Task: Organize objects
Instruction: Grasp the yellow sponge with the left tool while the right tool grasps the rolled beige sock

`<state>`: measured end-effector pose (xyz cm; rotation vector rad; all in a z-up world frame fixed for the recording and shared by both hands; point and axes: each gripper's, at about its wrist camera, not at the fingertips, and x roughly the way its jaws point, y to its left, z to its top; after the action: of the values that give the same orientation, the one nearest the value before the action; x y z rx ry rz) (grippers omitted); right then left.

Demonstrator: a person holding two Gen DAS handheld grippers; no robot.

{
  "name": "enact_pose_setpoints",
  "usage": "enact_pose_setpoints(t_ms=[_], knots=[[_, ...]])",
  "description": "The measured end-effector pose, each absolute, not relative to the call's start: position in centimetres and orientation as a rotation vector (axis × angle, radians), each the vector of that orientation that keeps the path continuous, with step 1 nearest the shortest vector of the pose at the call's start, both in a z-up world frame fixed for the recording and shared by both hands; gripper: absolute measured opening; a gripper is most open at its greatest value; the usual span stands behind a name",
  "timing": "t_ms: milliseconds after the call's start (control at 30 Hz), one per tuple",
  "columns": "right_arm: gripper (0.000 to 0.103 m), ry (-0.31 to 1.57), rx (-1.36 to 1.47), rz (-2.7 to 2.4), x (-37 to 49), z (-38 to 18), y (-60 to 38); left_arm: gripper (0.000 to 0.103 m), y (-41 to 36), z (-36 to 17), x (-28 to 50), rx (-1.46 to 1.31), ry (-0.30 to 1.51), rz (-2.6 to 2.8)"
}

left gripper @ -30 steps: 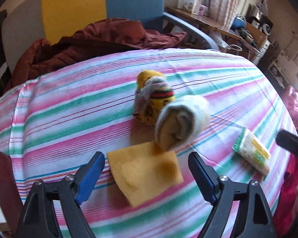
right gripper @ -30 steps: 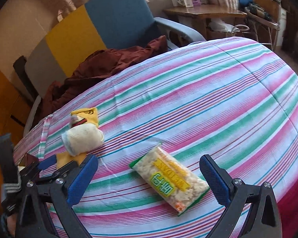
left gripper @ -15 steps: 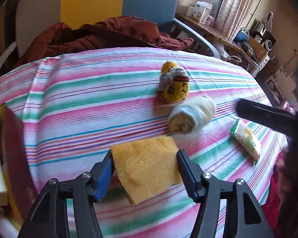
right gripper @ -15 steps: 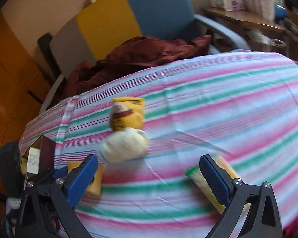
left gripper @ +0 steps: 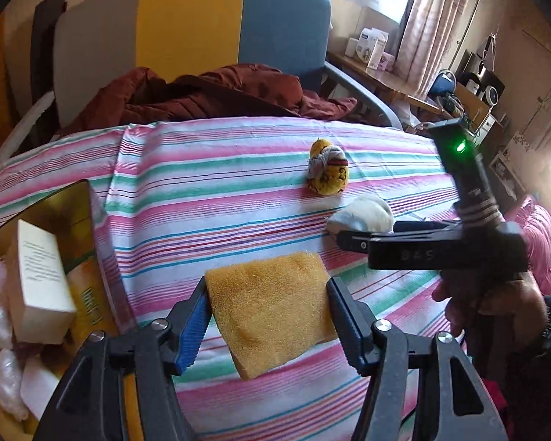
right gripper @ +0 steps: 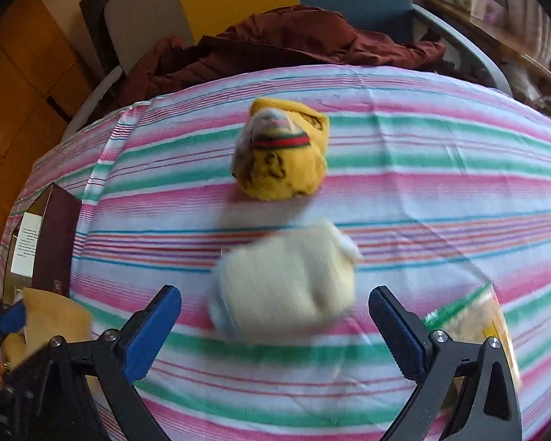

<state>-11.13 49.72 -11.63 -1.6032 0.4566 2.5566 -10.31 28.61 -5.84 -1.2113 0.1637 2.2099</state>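
My left gripper [left gripper: 268,316] is shut on a yellow sponge [left gripper: 272,305] and holds it clear of the striped tablecloth [left gripper: 209,198]. Beyond it lie a yellow rolled sock [left gripper: 328,172] and a white rolled sock [left gripper: 363,215]. In the right wrist view my right gripper [right gripper: 275,319] is open and hovers over the white rolled sock [right gripper: 283,279]. The sock sits just ahead of the gap and neither pad touches it. The yellow rolled sock [right gripper: 283,158] lies further back. A snack packet [right gripper: 474,316] lies partly hidden behind the right finger.
An open box [left gripper: 40,257] with a white carton and wrapped items stands off the table's left edge. A chair with a dark red jacket [left gripper: 216,92] stands behind the table. A hand [left gripper: 496,305] holds the right gripper at the right side.
The left gripper closed on the sponge, lifted it and carried it left, bringing the box into view. The right gripper swung left from the snack packet to over the white sock.
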Motion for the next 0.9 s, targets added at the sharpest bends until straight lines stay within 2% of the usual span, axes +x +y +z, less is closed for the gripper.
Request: enact_pose_setpoints(t_ms=[33, 67, 133, 167, 200, 333, 433, 500, 567, 633, 700, 767, 900], knots=[[0.096, 0.439, -1.607, 2.545, -11.0, -11.9, 49.7, 0.063, 28.4, -5.5, -10.1, -1.201, 0.167, 2.218], [0.07, 0.421, -1.609, 2.544, -10.9, -12.2, 49.7, 0.063, 28.0, -5.2, -9.7, -1.189, 0.168, 2.226], [0.055, 0.394, -1.599, 2.528, -10.8, -12.4, 49.5, 0.063, 27.1, -4.3, -9.0, -1.159, 0.175, 2.25], [0.043, 0.379, -1.587, 2.525, -10.6, -12.2, 49.5, 0.063, 26.6, -3.8, -8.7, -1.139, 0.181, 2.265], [0.038, 0.395, -1.589, 2.526, -10.4, -11.9, 49.4, 0.063, 26.0, -3.4, -8.3, -1.119, 0.19, 2.281], [0.033, 0.364, -1.538, 2.57, -8.8, -10.1, 48.0, 0.063, 23.7, -2.0, -7.3, -1.063, 0.211, 2.345], [0.033, 0.343, -1.529, 2.593, -7.9, -9.4, 46.8, 0.063, 21.8, -1.7, -6.8, -1.069, 0.192, 2.363], [0.041, 0.374, -1.524, 2.607, -7.2, -9.2, 46.6, 0.063, 21.0, -1.7, -6.6, -1.076, 0.179, 2.373], [0.072, 0.363, -1.506, 2.593, -7.0, -9.2, 46.6, 0.063, 19.9, -1.8, -6.4, -1.084, 0.156, 2.384], [0.083, 0.362, -1.471, 2.577, -7.1, -9.2, 47.1, 0.063, 18.8, -1.9, -6.4, -1.101, 0.126, 2.39], [0.085, 0.305, -1.447, 2.559, -7.3, -9.1, 47.5, 0.063, 18.2, -2.0, -6.1, -1.107, 0.109, 2.397], [0.093, 0.247, -1.465, 2.557, -7.9, -9.3, 47.8, 0.063, 17.5, -2.1, -6.1, -1.119, 0.092, 2.401], [0.094, 0.087, -1.504, 2.539, -9.6, -10.0, 47.6, 0.063, 17.0, -2.3, -6.0, -1.136, 0.073, 2.4]])
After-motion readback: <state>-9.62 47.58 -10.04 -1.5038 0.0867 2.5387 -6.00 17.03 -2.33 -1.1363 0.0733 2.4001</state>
